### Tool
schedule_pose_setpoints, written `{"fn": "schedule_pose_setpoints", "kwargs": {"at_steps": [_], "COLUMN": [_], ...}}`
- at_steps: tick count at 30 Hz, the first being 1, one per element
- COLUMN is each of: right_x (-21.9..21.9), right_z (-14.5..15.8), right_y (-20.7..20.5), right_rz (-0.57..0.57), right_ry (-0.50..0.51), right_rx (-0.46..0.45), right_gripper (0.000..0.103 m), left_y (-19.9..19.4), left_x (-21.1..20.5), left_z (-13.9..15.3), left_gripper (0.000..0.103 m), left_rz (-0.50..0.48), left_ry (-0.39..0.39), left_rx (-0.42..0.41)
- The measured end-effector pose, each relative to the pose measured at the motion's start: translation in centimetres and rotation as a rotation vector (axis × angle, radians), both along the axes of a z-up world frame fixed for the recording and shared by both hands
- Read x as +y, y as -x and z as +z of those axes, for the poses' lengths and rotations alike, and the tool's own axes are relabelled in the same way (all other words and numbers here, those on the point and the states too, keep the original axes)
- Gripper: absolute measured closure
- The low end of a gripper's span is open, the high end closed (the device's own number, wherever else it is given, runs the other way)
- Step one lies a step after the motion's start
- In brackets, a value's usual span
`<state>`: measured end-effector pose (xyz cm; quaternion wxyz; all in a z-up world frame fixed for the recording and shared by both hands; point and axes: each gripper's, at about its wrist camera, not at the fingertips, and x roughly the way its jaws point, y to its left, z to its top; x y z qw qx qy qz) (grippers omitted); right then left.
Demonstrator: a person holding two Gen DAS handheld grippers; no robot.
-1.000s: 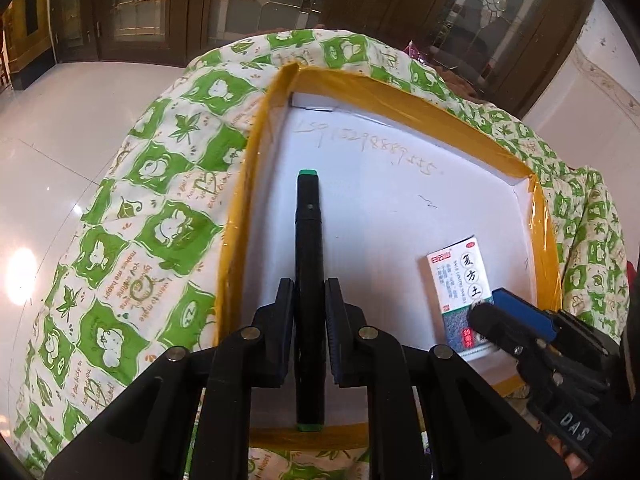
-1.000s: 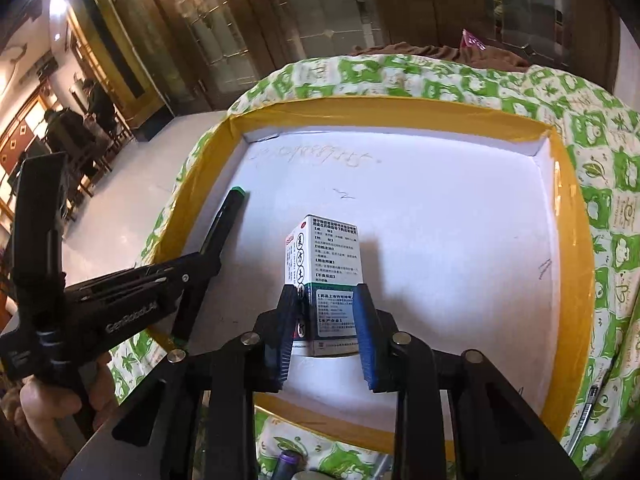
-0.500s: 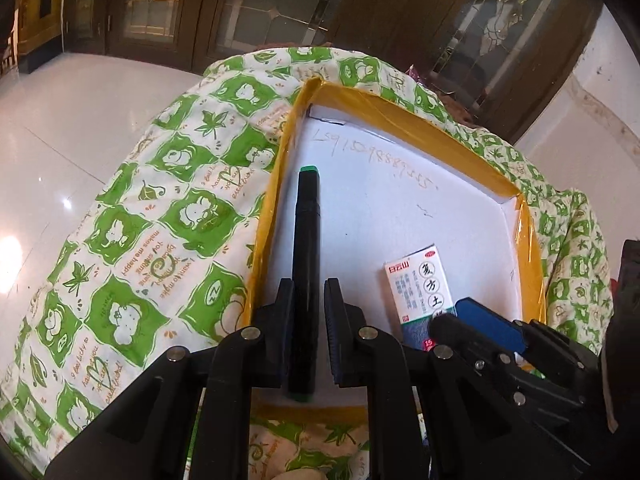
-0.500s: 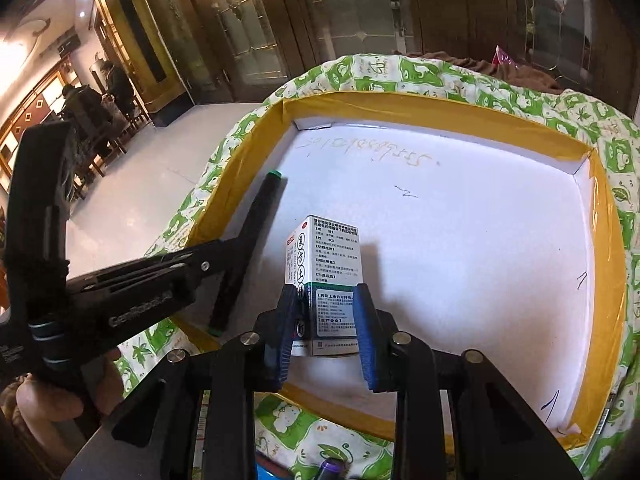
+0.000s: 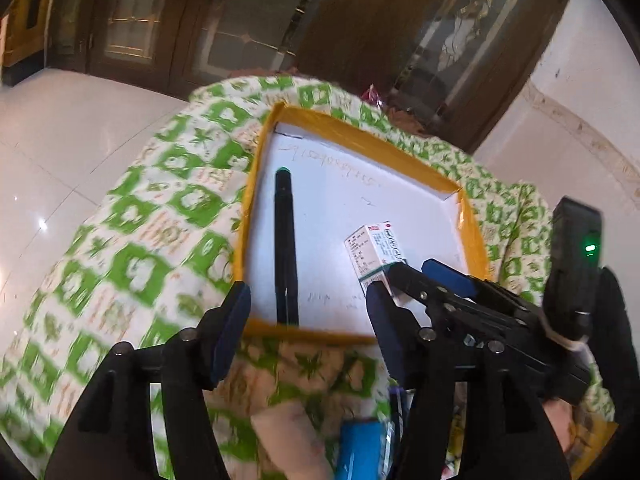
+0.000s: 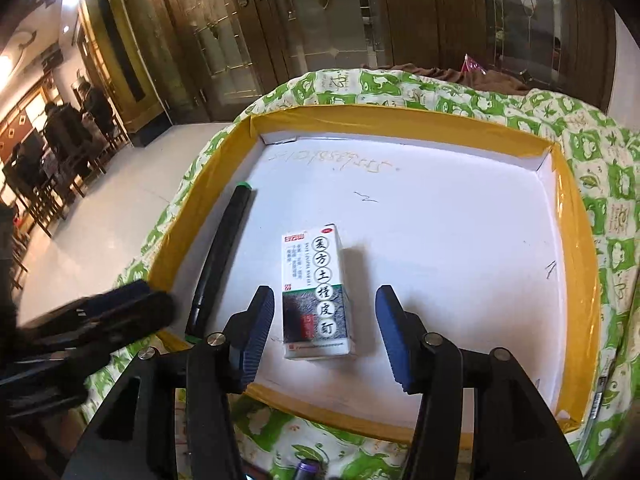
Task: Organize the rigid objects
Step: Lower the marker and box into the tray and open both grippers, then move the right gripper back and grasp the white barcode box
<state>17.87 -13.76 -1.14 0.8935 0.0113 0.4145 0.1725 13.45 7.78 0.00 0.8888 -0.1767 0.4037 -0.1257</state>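
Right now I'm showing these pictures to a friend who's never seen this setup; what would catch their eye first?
Probably the yellow-rimmed tray on the green patterned cloth. Inside it, a black marker lies along the left wall and a small medicine box lies flat near the front edge. Both the left gripper and right gripper hang open, holding nothing.

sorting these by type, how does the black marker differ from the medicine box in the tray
The black marker is a long, thin, dark cylinder with green ends; the medicine box is a short, flat-sided white carton with printed text. The marker lies along the left wall of the tray; the box lies nearer the front middle. Both rest flat on the white tray floor, released, with both grippers open.
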Motion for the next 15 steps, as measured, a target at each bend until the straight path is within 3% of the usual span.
{"fn": "schedule_pose_setpoints", "kwargs": {"at_steps": [5,9,13,15], "right_x": [-1.0,-2.0,-3.1,-3.6], "right_z": [1.4,2.2,2.6,2.7], "right_y": [1.8,3.2,4.9,5.8], "right_rz": [-0.015,-0.034,-0.047,-0.052], "right_ry": [-0.009,-0.028,-0.047,-0.049], "right_rx": [-0.043,-0.045,-0.031,-0.021], "right_gripper": [0.046,0.044,0.040,0.040], "left_y": [3.0,4.5,6.2,7.1], "left_x": [1.5,0.8,0.2,-0.1], "left_z": [0.8,0.9,0.6,0.3], "left_gripper": [0.042,0.042,0.031,0.031], "left_rz": [0.045,0.039,0.038,0.049], "left_ry": [0.086,0.087,0.105,0.111], "left_rx": [-0.013,0.008,0.035,0.048]}}
